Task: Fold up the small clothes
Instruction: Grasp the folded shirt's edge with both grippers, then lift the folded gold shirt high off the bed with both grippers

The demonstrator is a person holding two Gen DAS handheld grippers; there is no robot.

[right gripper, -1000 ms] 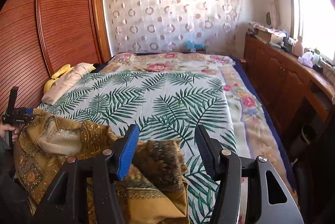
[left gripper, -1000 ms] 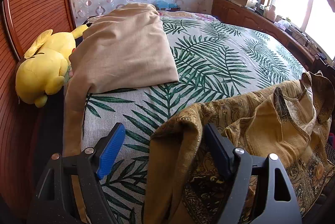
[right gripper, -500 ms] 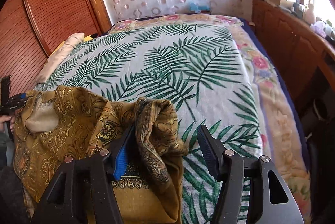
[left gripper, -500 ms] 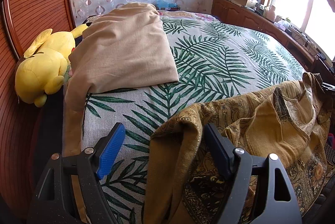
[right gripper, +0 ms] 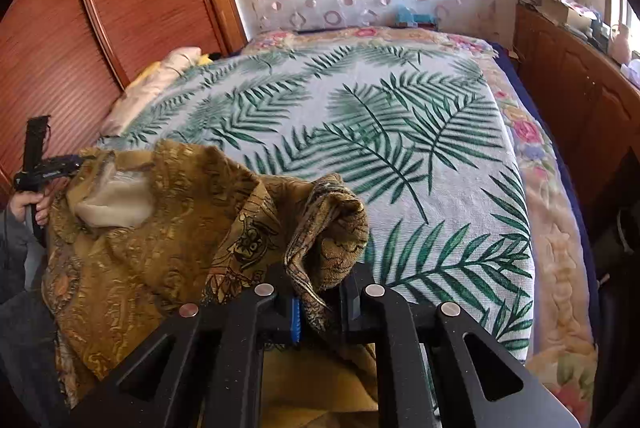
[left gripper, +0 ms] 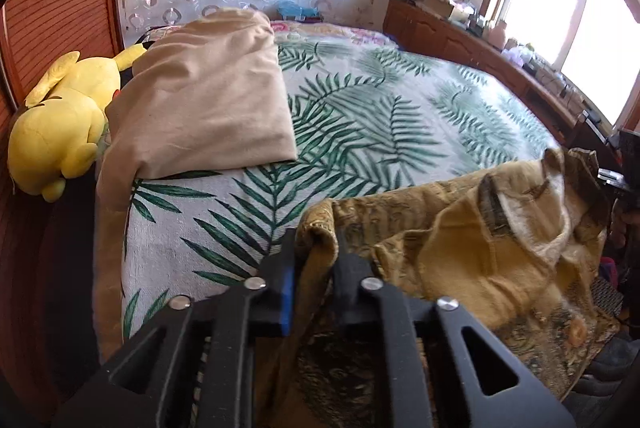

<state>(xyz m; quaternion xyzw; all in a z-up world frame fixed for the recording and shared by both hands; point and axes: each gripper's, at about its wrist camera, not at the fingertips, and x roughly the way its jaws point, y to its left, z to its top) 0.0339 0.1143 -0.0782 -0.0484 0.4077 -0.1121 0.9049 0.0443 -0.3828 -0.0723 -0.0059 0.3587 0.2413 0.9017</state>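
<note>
Both the left gripper [left gripper: 314, 268] and right gripper [right gripper: 320, 298] have now closed their fingers on the patterned garment [right gripper: 160, 228].

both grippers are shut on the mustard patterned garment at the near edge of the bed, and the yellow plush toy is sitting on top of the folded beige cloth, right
Not quite. The yellow plush toy lies beside the folded beige cloth, at its left edge and not on top of it, as the left wrist view shows. The rest holds: the left gripper and right gripper are each shut on the mustard patterned garment at the near edge of the bed.
</note>
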